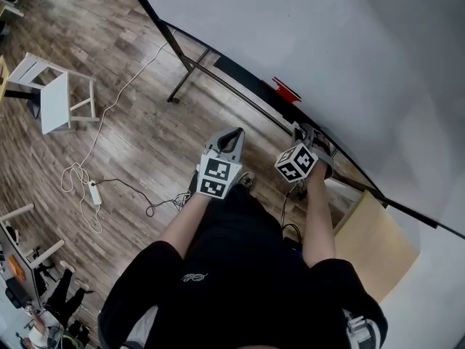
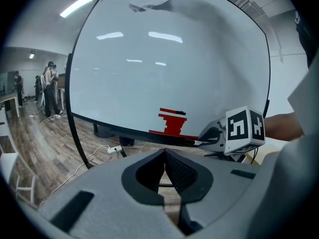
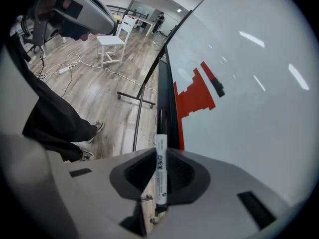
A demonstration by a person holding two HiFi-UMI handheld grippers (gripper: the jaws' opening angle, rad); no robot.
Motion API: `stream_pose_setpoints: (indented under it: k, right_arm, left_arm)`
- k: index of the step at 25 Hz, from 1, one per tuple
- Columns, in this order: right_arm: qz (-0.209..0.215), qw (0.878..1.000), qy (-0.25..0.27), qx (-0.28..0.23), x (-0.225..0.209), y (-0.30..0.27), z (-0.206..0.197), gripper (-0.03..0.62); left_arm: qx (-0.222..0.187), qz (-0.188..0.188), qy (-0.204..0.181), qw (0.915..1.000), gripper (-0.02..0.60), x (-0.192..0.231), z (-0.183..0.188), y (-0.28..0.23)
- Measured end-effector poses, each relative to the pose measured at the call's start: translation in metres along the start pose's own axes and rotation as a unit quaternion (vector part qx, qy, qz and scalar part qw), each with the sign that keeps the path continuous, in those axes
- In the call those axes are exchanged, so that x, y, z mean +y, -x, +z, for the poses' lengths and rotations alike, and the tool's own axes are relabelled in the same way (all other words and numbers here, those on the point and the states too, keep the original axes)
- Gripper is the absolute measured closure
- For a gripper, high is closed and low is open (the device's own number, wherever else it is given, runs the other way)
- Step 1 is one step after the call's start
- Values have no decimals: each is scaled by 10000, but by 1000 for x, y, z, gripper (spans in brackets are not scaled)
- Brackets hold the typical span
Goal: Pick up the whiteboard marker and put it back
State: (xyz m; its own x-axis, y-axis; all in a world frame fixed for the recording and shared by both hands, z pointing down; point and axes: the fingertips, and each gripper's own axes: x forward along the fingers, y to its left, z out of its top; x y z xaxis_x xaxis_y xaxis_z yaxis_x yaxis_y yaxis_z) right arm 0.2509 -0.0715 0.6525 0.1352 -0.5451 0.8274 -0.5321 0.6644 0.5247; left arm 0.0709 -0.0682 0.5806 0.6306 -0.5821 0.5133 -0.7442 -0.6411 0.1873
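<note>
Right claw is pinching the whiteboard marker by its white barrel. It is running lengthwise along the jaws, with its black cap sticking out past the tips toward the dark ledge under the whiteboard, beside the red drawing; whether the cap is touching the ledge cannot be told. Left claw is hanging nearby, jaws pressed together, empty

Between your right gripper's jaws, the marker is white with a black cap. Past them, red blocks mark the white board.
</note>
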Motion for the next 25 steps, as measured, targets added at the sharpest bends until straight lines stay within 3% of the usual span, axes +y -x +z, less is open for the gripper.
stream_pose_setpoints:
  k: [7,17,21,23,25]
  right_arm:
    - [-118,9996,-105,-218,0,15,6,545]
    - [-104,9884,-884,-1234,4,66,25,545]
    - [106,9664,-1800,-1831,1,98,25,545]
    - [196,9454,-2412,-2182,-5,119,25,545]
    - [276,9169,-3045,-2564,-12,141,24,545]
  left_arm:
    - [-30,-55,-21,10000,575,-6,2,1]
    - [-329,-80,-199,9992,575,-31,23,4]
    - [-502,-48,-261,9984,575,-49,34,13]
    - [-552,-61,-286,9980,575,-58,38,18]
    - [-641,-63,-330,9974,575,-66,44,21]
